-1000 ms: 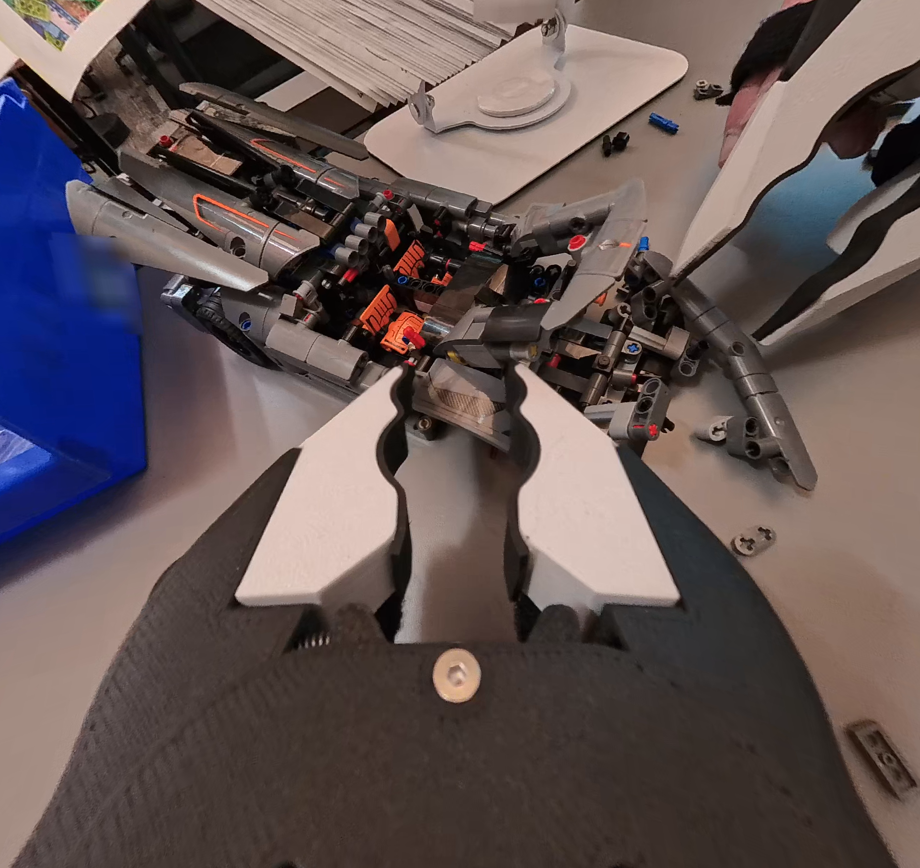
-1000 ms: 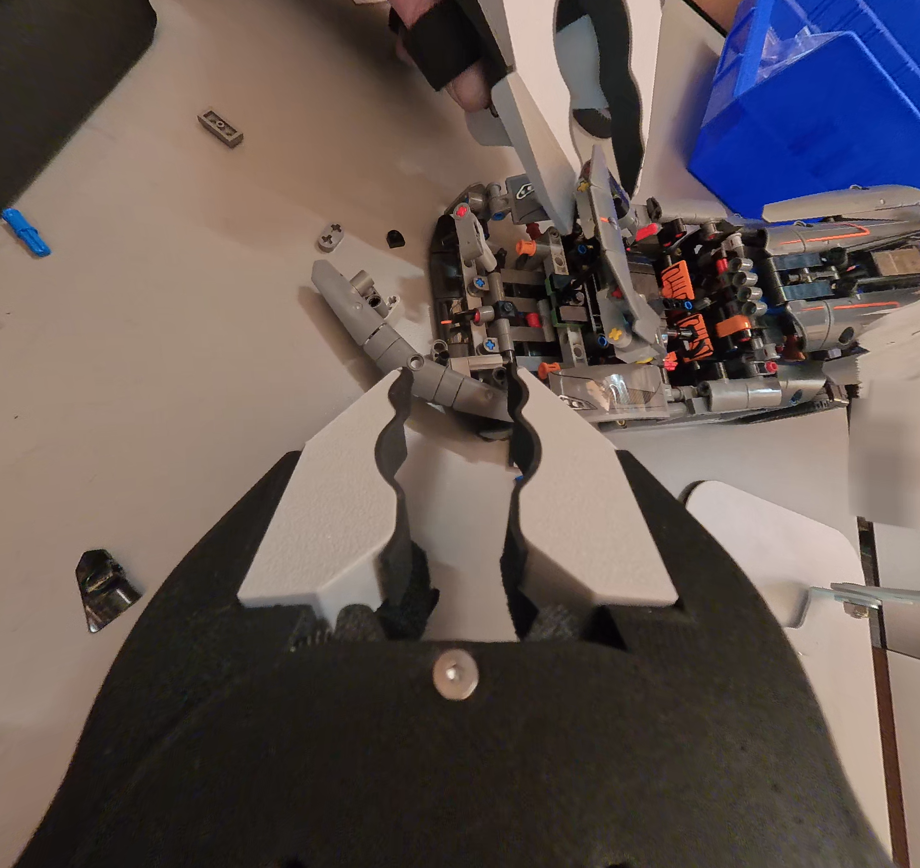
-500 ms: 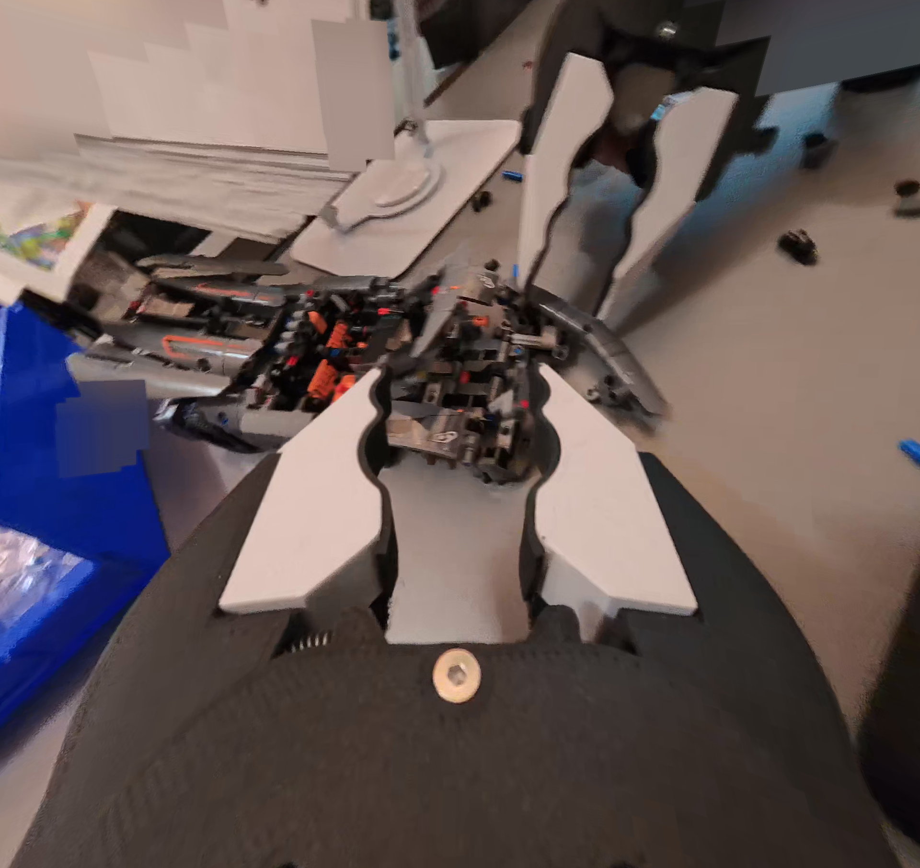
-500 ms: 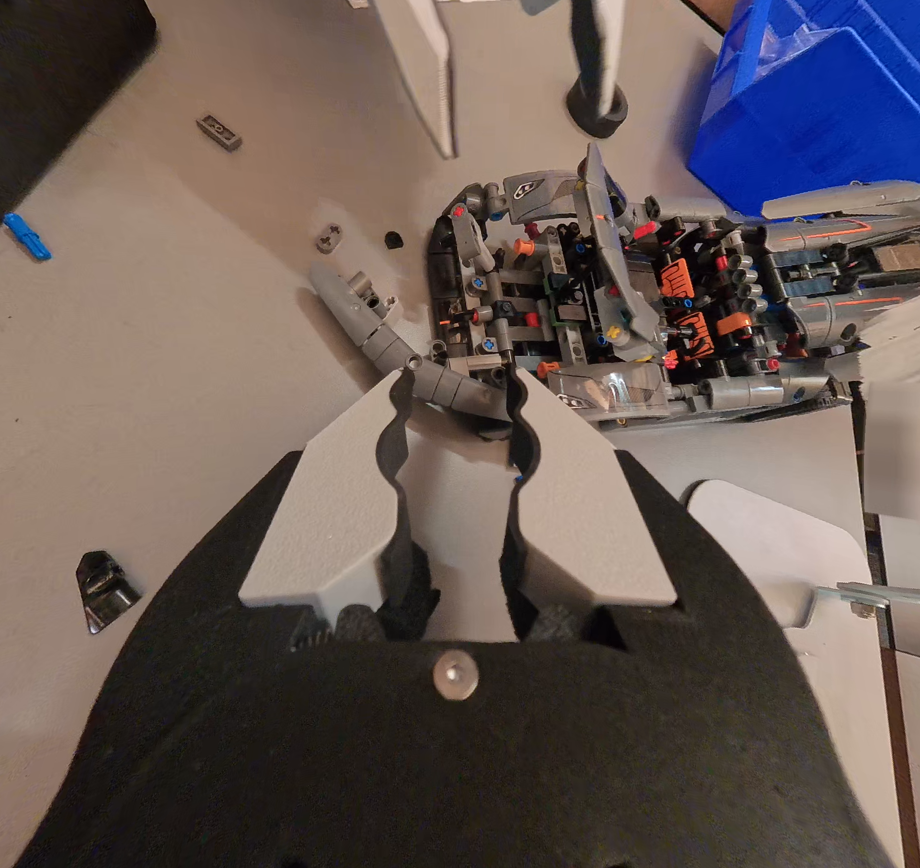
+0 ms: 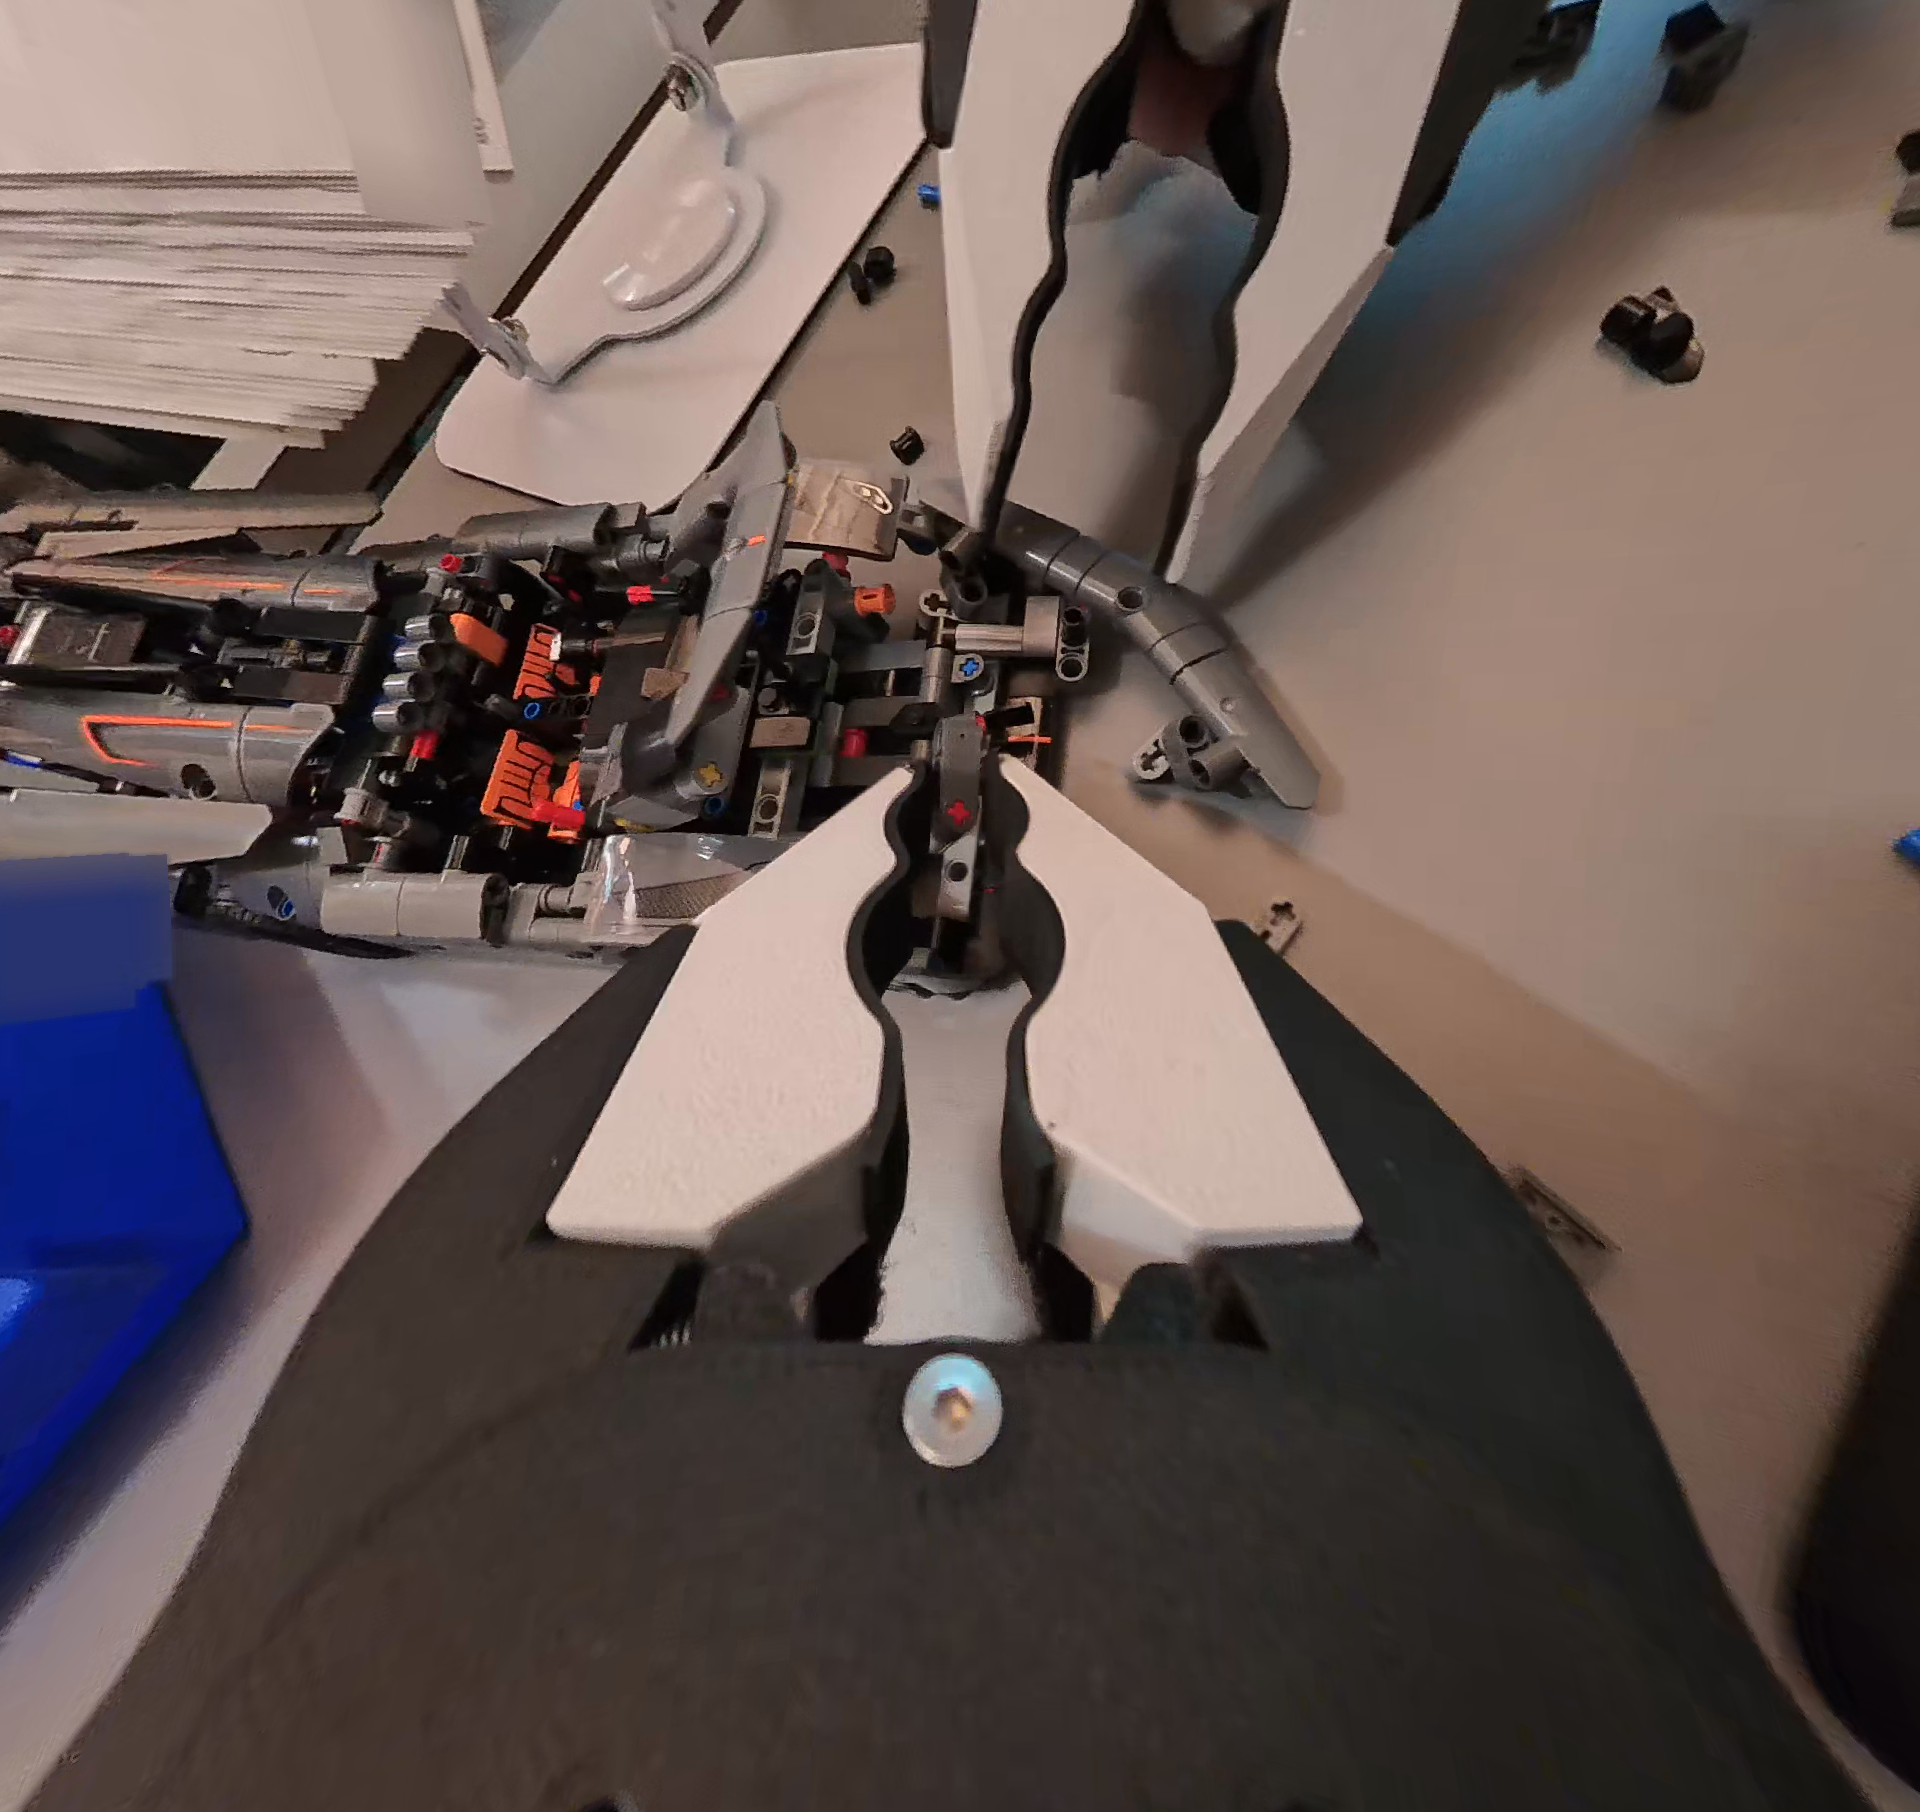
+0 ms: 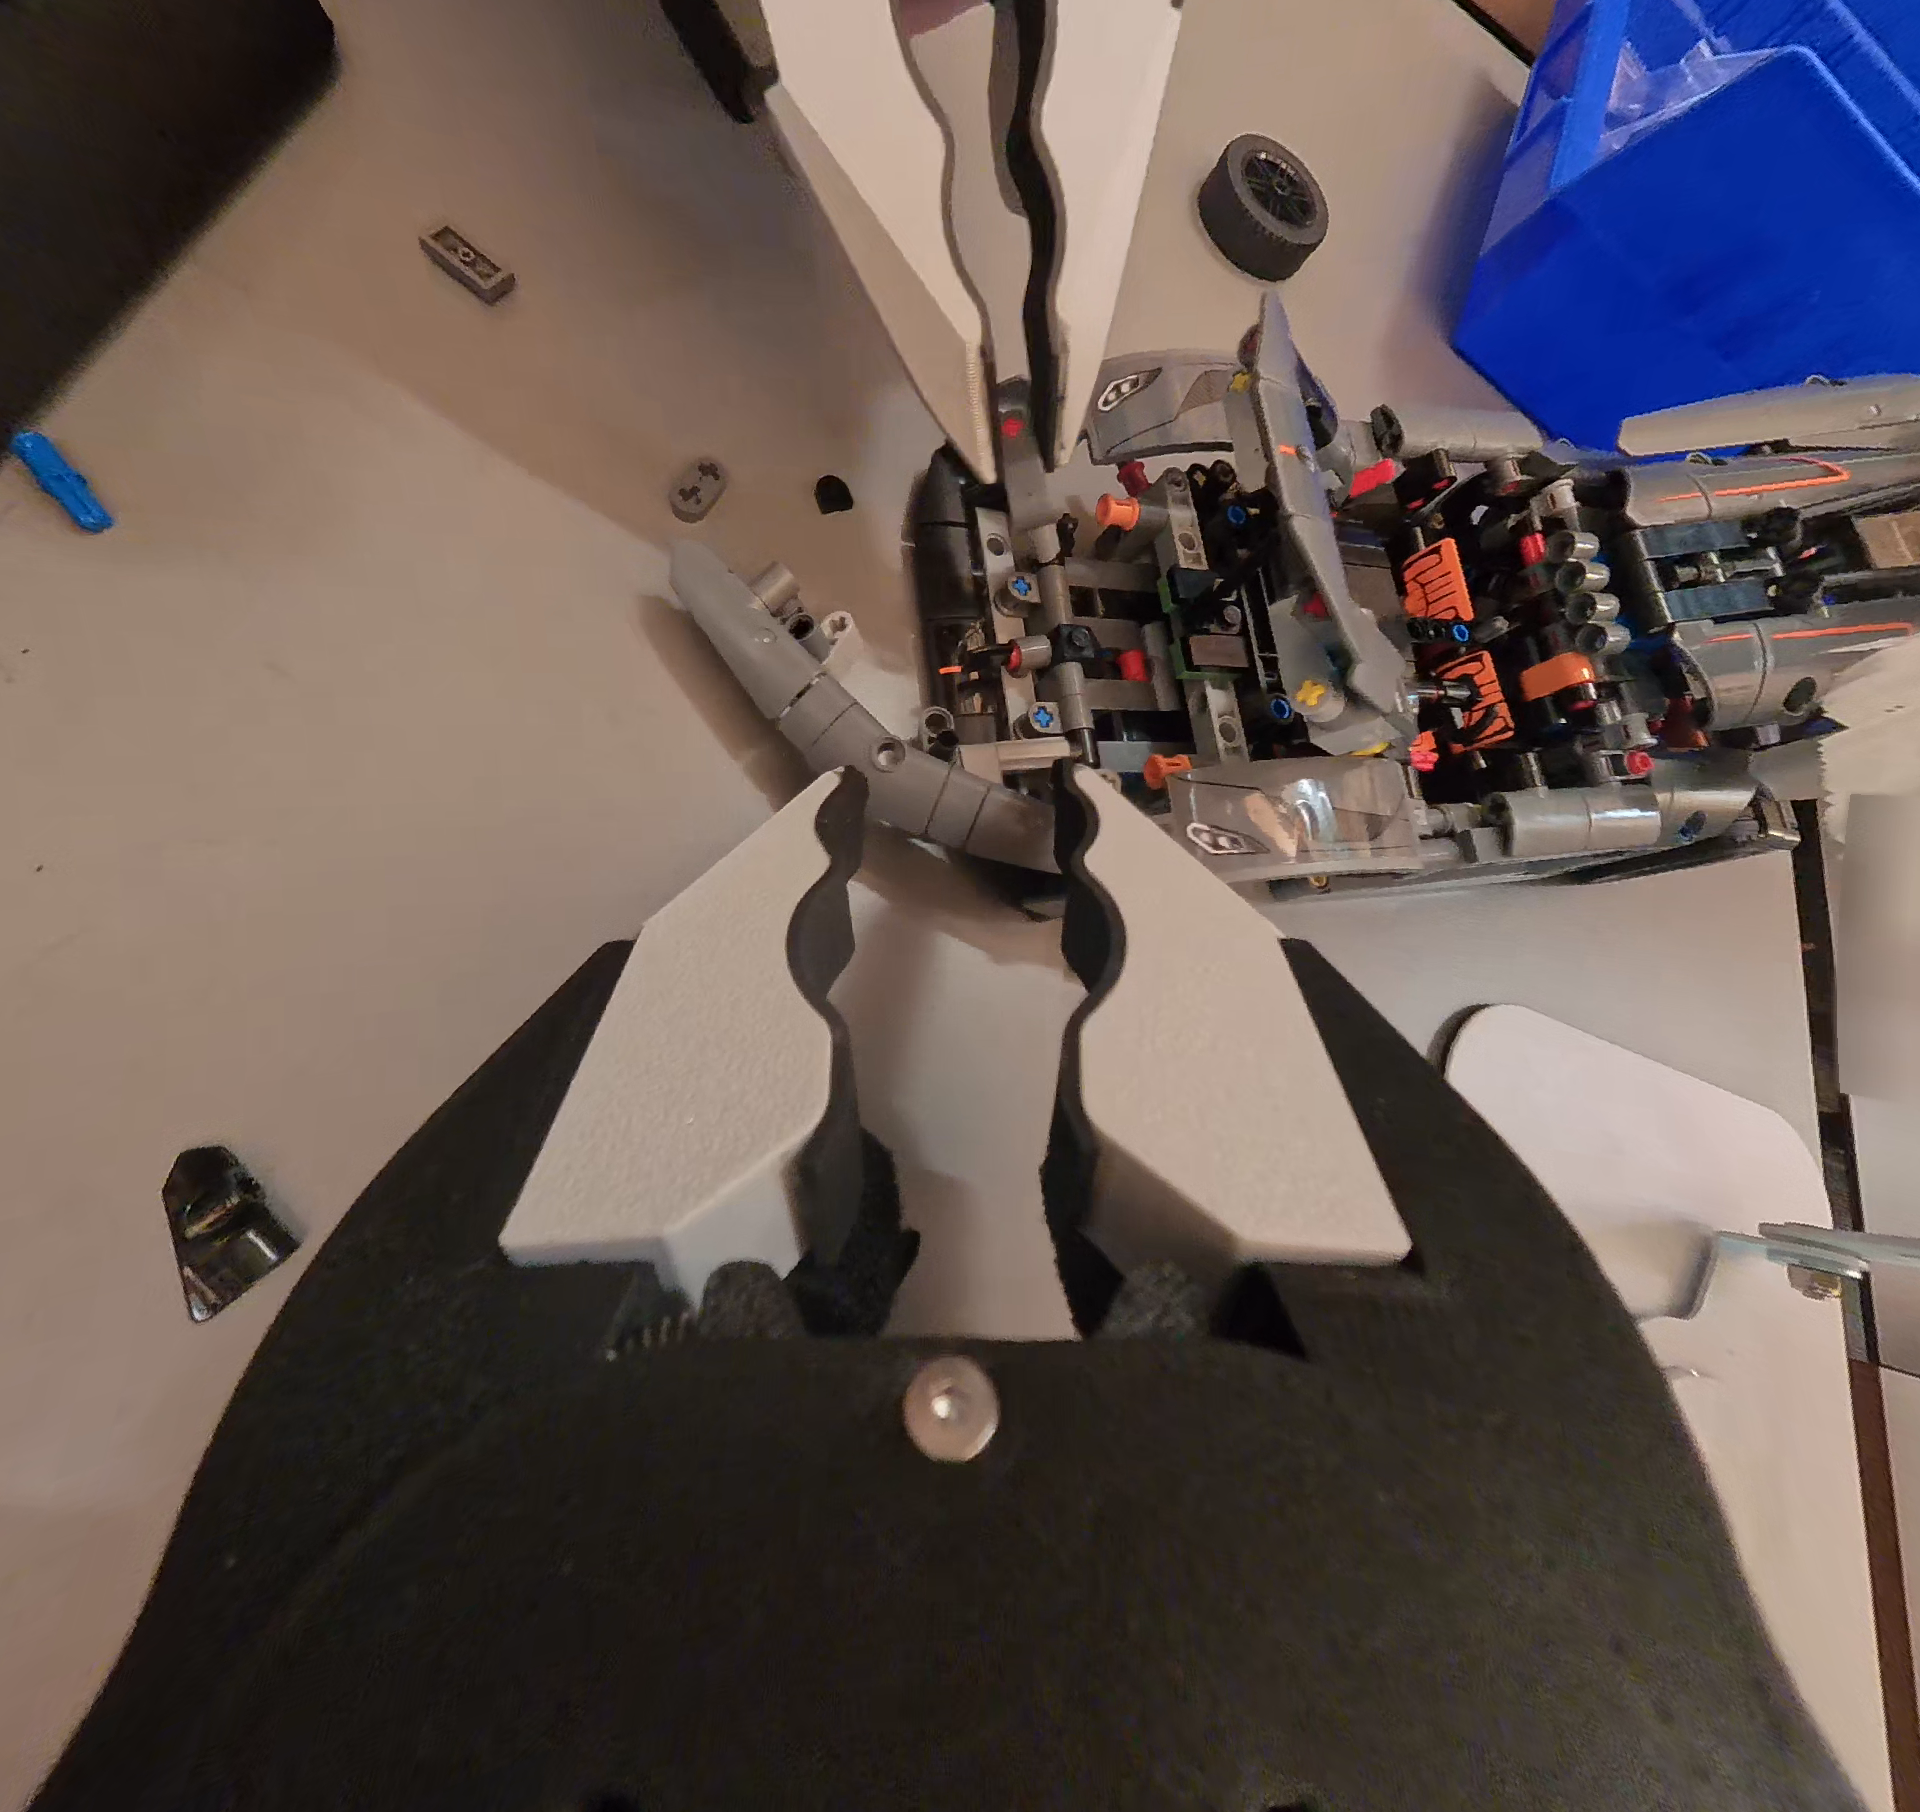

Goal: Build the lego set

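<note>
A half-built grey, black and orange Lego car [image 5: 582, 723] lies on the table; it also shows in the right wrist view [image 6: 1351, 682]. My left gripper [image 5: 958, 786] is shut on an upright grey beam [image 5: 956, 827] with a red pin at the car's front end; in the right wrist view it [image 6: 1023, 453] comes down from above. My right gripper [image 6: 956, 786] is open, its fingertips either side of a curved grey arch piece [image 6: 831, 713] that lies at the car's front corner. The arch [image 5: 1174, 619] and the right gripper [image 5: 1081, 536] also show in the left wrist view.
A blue bin [image 6: 1714, 204] stands beside the car, with a loose black wheel [image 6: 1262, 204] near it. A white stand base [image 5: 675, 308] and a stack of paper [image 5: 208, 256] lie behind. Small loose pieces lie around: a grey plate [image 6: 468, 263], a blue pin [image 6: 62, 479], a black part [image 6: 223, 1232]. There is about 6 cm between the tips of the two grippers. From the left gripper's tips to the grey plate [image 6: 468, 263] is close to 12 cm.
My left gripper swung from the car's side round to its front end and closed on the grey beam. My right gripper stayed in place at the arch piece.
</note>
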A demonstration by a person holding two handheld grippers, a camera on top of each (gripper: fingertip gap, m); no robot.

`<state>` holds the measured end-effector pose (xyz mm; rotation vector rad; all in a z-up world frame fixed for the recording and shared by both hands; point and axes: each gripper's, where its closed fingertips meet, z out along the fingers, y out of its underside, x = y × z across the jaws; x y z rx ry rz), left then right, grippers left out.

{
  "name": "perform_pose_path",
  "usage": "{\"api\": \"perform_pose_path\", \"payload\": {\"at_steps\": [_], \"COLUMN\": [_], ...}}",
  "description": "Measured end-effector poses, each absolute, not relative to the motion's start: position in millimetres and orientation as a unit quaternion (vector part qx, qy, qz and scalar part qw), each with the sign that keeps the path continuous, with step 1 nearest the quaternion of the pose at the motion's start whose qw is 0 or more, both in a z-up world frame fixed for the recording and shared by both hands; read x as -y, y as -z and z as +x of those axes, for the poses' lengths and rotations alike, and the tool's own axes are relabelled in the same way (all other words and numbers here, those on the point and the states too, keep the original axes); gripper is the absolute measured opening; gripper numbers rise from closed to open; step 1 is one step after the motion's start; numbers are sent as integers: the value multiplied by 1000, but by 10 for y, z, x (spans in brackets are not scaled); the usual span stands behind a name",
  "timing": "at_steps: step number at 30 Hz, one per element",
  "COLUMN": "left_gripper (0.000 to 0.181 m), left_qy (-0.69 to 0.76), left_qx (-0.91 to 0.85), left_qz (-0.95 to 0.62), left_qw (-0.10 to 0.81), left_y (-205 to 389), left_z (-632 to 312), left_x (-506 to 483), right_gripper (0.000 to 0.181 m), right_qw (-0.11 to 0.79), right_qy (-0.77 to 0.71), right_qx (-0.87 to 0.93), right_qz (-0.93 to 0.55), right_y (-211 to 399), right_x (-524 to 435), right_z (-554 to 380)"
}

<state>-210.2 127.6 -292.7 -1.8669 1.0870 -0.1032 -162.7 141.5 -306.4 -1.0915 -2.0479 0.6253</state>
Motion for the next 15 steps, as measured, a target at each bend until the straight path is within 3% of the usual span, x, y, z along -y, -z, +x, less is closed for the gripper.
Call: {"api": "perform_pose_path", "payload": {"at_steps": [15], "left_gripper": [3], "left_qy": [22], "left_qx": [-329], "left_qz": [-796], "left_qw": [508], "left_y": [2820], "left_z": [-2446], "left_x": [-1534], "right_gripper": [35], "right_qw": [361], "right_qy": [-238], "right_qx": [798], "right_qz": [-420], "right_y": [3079], "right_x": [-1393], "right_z": [-1633]}}
